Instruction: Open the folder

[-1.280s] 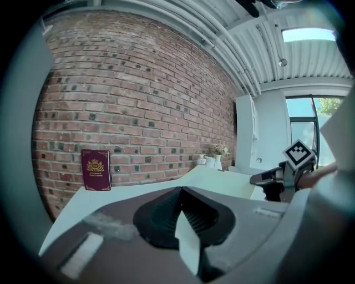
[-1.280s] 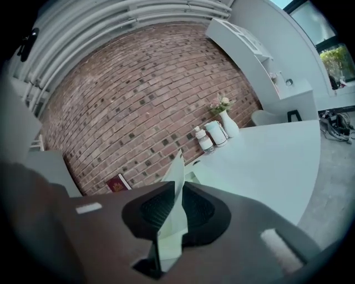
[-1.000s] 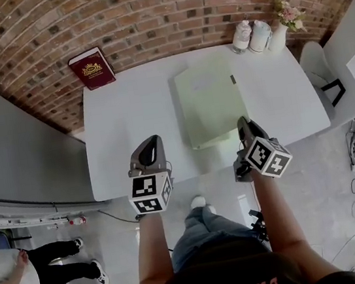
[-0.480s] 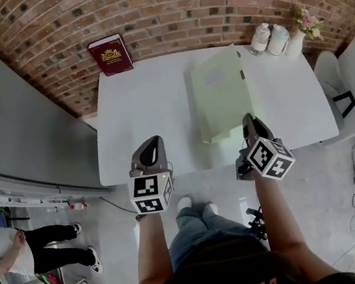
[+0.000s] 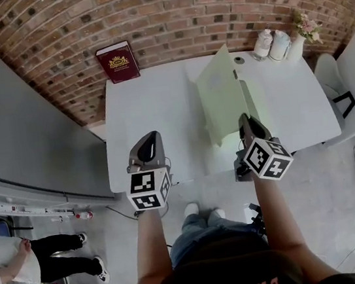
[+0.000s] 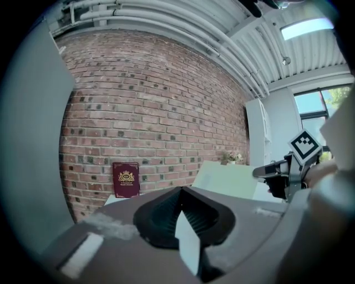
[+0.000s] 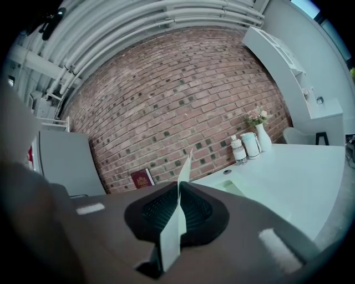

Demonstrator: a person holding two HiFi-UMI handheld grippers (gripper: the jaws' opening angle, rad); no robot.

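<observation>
A pale green folder [image 5: 220,95] lies on the white table [image 5: 153,108]. Its front cover stands lifted, hinged along the left side. My right gripper [image 5: 245,120] is shut on the cover's free edge; its jaws have just been closing on it. In the right gripper view the cover [image 7: 180,216] shows edge-on between the pads, with the folder's lower leaf [image 7: 233,188] flat behind. My left gripper [image 5: 152,138] hovers at the table's front edge, left of the folder, shut and holding nothing. In the left gripper view I see the raised cover [image 6: 227,180] and the right gripper [image 6: 266,172].
A dark red book [image 5: 118,62] leans against the brick wall at the table's back left. Two white bottles [image 5: 270,45] and a vase of flowers [image 5: 301,32] stand at the back right corner. A white chair [image 5: 329,75] is on the right. A person [image 5: 49,256] stands at lower left.
The folder's cover has gone from flat on the table to raised steeply, lifted by the right gripper. Both grippers have moved a little up and along the table's front.
</observation>
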